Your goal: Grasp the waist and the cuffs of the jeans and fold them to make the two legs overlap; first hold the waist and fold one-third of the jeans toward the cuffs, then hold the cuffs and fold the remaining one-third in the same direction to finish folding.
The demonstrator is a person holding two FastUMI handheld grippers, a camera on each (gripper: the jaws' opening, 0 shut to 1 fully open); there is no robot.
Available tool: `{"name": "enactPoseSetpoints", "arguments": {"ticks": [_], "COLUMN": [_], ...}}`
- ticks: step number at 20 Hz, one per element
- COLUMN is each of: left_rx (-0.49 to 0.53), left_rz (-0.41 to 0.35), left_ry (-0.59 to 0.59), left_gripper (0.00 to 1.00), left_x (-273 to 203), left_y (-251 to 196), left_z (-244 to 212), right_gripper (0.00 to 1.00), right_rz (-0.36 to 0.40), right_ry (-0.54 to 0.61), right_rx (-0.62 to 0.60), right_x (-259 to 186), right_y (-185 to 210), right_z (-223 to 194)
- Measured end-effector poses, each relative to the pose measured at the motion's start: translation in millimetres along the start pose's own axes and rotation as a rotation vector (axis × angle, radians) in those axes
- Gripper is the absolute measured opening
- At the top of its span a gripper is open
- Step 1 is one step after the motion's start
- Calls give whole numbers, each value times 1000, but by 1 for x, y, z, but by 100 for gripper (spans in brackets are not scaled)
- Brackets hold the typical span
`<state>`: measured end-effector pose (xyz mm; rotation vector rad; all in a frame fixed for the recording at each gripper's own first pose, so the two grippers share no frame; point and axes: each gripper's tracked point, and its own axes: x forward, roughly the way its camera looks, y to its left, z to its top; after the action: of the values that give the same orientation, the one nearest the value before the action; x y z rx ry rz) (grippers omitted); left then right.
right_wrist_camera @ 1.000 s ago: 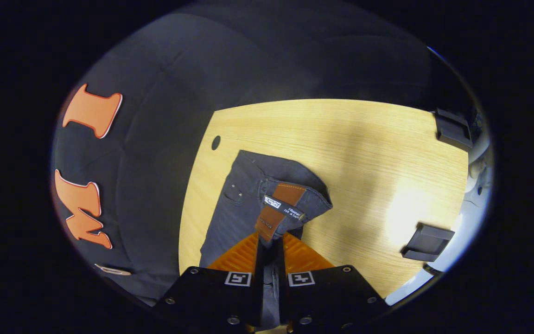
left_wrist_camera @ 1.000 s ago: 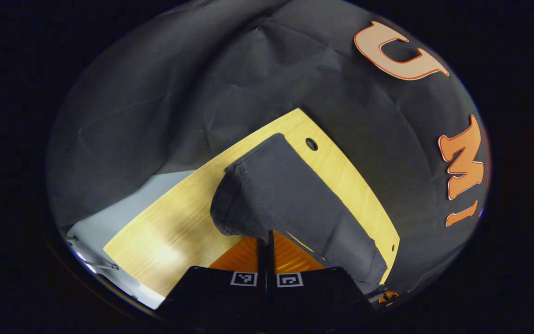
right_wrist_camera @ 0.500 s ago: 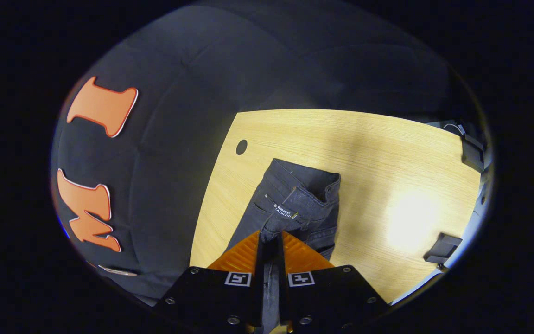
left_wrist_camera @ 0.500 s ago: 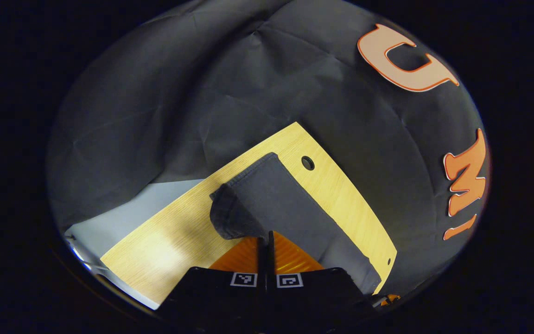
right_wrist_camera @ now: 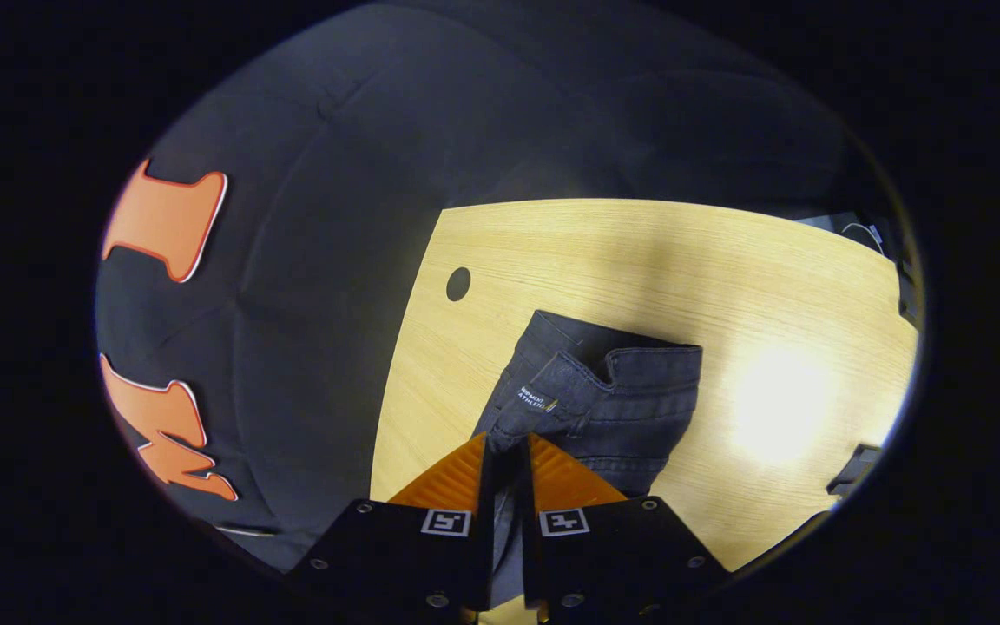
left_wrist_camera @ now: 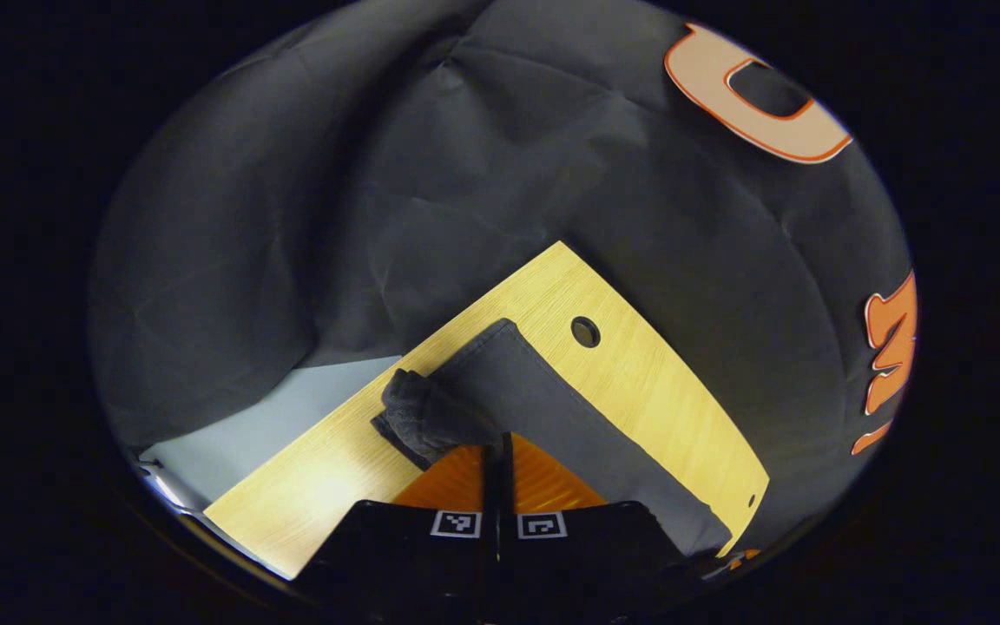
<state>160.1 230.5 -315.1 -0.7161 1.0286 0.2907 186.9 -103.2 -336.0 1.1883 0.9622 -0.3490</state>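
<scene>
A: As the jeans lie on the wooden counter, which part does each gripper hold?

B: The right gripper has its fingers nearly together on a pinch of the waistband, lifted and turned over the seat. The left gripper has its fingers drawn close on a bunched fold of cloth; it is probably the far side of the waist, though the left gripper view is too dark to confirm this.

A: Where do the legs lie?

B: They run flat along the counter's edge, near the round hole, toward the cuffs.

A: How will the material handle?

B: Judged from its drape, the denim is soft but fairly heavy. It sags between the two holds and bunches at the left one. The waistband is the thickest, stiffest band, hence the soundest place to grip. A hold on a single loose layer could slip or drag the fold askew.
</scene>
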Motion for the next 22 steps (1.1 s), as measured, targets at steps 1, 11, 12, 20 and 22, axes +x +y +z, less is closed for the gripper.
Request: {"name": "enactPoseSetpoints", "arguments": {"ticks": [1,11,12,20,22], "left_rx": [7,51,59,107,131], "left_rz": [-1,72,76,76,83], "left_ry": [-5,50,49,63,75], "left_gripper": [1,1,1,7,19], "left_x": [5,77,79,99,94], "left_y": [-5,-34,-34,-42,-41], "left_z": [5,21,21,23,22], "right_gripper": [14,15,15,15,15], "right_rz": [-6,-56,-57,-87,-91], "right_ry": [6,64,69,109,112], "right_rx": [-11,22,26,55,53], "right_x": [6,62,65,77,75], "right_y": [0,15,16,15,15], "right_z": [0,11,12,14,13]}}
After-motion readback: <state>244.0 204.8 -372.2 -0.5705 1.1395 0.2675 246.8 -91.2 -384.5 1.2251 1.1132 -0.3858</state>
